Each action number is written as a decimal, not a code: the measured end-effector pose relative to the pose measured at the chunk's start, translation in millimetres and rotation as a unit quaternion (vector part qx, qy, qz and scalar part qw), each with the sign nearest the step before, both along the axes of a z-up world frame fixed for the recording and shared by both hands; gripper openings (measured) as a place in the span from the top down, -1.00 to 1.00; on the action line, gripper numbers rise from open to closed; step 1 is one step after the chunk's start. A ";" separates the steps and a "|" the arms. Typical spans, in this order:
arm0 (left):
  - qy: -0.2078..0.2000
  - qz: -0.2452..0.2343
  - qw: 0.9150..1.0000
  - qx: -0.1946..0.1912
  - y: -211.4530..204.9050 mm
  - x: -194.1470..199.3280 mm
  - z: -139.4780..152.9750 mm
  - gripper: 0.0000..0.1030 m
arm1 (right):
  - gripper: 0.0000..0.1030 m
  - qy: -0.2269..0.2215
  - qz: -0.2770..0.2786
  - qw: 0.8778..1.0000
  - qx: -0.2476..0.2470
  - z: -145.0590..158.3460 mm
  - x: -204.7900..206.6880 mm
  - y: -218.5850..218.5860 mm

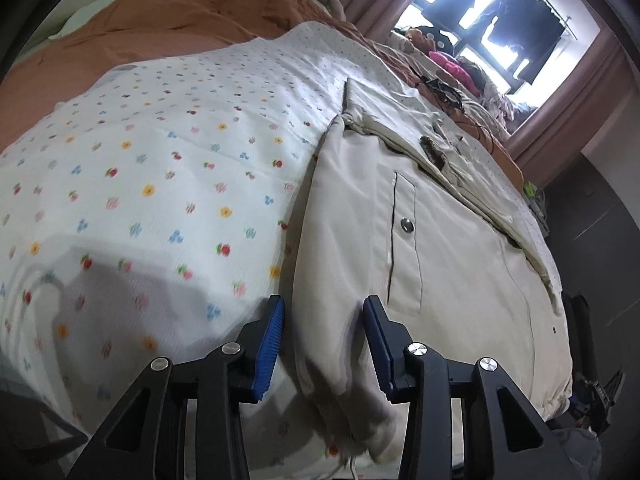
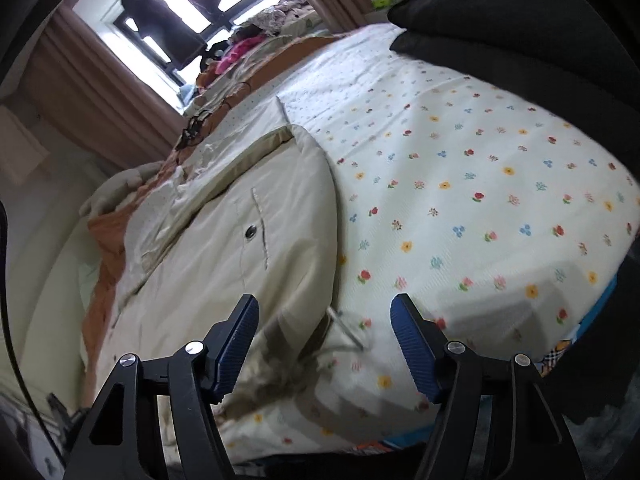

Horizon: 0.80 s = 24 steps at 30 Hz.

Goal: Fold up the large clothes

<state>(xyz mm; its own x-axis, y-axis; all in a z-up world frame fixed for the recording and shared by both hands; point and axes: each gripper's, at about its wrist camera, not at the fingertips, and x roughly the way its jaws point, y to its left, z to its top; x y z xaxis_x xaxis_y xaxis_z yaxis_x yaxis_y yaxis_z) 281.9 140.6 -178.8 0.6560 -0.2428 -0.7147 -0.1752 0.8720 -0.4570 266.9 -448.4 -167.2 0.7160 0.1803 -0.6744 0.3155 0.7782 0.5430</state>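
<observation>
A beige jacket with a pocket flap and a metal snap lies flat on a floral bed sheet. My left gripper straddles its near hem corner. The folded edge runs between the blue pads, and a strip of sheet shows beside the left pad, so it is open. In the right wrist view the jacket fills the left half. Its other hem corner and a pale drawstring lie blurred between the widely spread jaws of my right gripper, which is open.
The floral sheet covers the bed. An orange blanket is bunched along the far side. Piled clothes lie below a bright window. A dark bulky shape hangs over the sheet's far corner.
</observation>
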 end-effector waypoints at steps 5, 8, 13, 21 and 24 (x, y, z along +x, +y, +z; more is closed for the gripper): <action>0.005 -0.006 1.000 -0.023 5.6 12.4 -3.7 0.27 | -0.33 -0.016 -0.007 0.999 0.031 7.0 3.4 -8.7; 0.010 -0.005 0.999 -0.038 6.9 18.5 -6.0 0.33 | -0.33 -0.006 0.003 1.000 0.020 8.7 18.6 -9.3; 0.014 -0.015 0.997 -0.077 8.0 12.3 -7.7 0.37 | -0.33 0.014 0.028 0.998 0.060 -10.4 40.4 -5.4; 0.015 -0.026 0.987 -0.158 9.4 -9.6 -14.1 0.37 | -0.27 -0.011 0.080 0.986 0.145 -21.9 28.1 18.8; 0.015 -0.030 0.986 -0.162 2.8 -13.0 -15.3 0.37 | -0.27 -0.016 0.085 0.981 0.171 -27.4 25.7 24.3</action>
